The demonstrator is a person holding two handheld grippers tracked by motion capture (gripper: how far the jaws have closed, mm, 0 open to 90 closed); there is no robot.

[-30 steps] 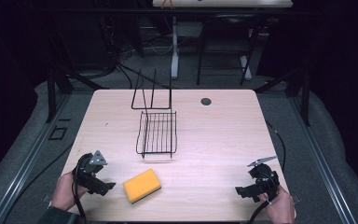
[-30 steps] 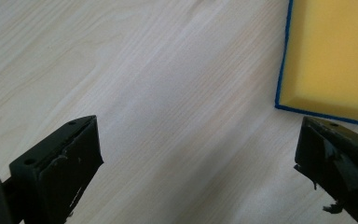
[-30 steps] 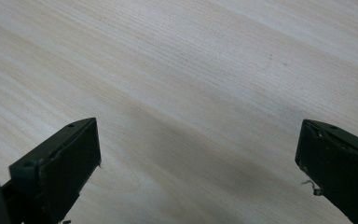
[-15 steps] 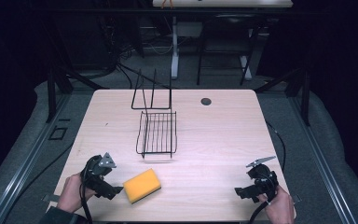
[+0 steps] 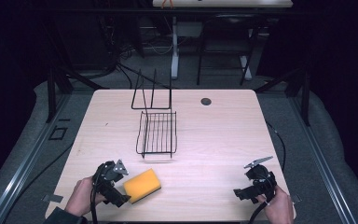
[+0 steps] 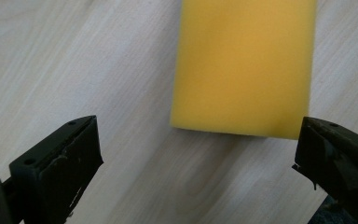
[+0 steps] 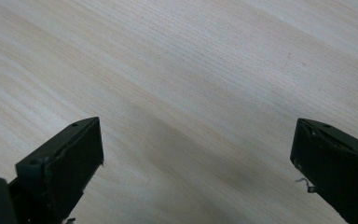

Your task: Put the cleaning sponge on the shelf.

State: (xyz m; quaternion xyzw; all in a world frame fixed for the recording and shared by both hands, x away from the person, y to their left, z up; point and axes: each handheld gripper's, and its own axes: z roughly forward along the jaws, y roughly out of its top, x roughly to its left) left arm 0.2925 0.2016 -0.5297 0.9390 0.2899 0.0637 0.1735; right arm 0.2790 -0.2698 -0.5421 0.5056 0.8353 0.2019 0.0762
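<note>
- The left gripper (image 5: 121,186), jaws spread wide and holding nothing, points at the yellow rectangular foam sponge (image 5: 142,185) lying on the pale wooden table (image 5: 214,135), near the black wire rack (image 5: 157,133).
- The right gripper (image 5: 254,186) gapes wide, empty, over bare wood.

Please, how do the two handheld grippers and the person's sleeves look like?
Both the left gripper and the right gripper are black, with two blocky black jaws. Each carries a grey three-cornered plate on top and trails a black cable. A dark sleeve covers the left forearm.
</note>
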